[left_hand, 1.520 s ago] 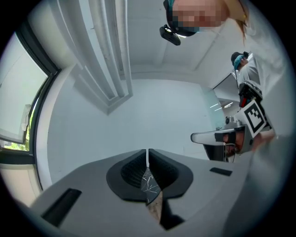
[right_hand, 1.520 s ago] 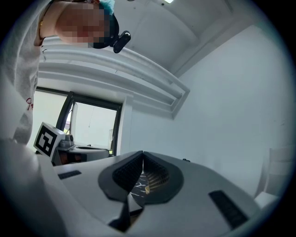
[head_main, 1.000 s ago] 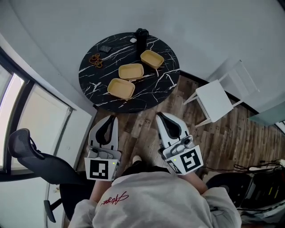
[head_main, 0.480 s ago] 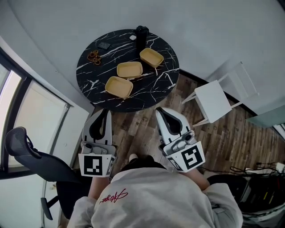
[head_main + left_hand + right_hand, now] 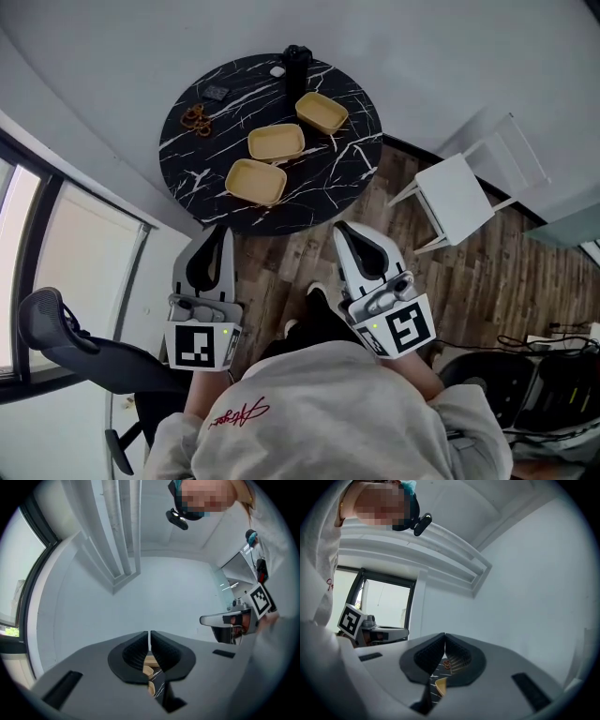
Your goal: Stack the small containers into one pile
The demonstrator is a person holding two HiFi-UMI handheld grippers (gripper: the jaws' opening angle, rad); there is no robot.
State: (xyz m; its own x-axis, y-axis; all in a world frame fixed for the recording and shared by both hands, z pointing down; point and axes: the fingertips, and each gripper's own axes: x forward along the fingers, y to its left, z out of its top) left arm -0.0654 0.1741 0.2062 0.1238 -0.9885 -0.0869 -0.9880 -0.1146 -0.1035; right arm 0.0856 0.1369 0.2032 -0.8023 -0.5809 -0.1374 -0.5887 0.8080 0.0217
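Observation:
Three shallow tan containers lie apart on the round black marble table (image 5: 333, 164): one at the near left (image 5: 255, 181), one in the middle (image 5: 277, 142), one at the far right (image 5: 322, 112). My left gripper (image 5: 221, 231) and right gripper (image 5: 345, 228) hover over the wooden floor short of the table's near edge, both shut and empty. In the left gripper view the shut jaws (image 5: 149, 633) frame a slice of tan container (image 5: 149, 670). Below the shut right gripper (image 5: 444, 634) in its own view, a container edge (image 5: 441, 685) shows.
A black bottle (image 5: 297, 64) stands at the table's far edge, with brown rings (image 5: 197, 119) and a small dark item (image 5: 217, 92) at the far left. A white stool (image 5: 453, 197) stands to the right, and a black office chair (image 5: 56, 328) to the left by the window.
Both grippers stayed shut and empty. The left gripper dropped slightly toward me, and a foot has stepped forward between the grippers.

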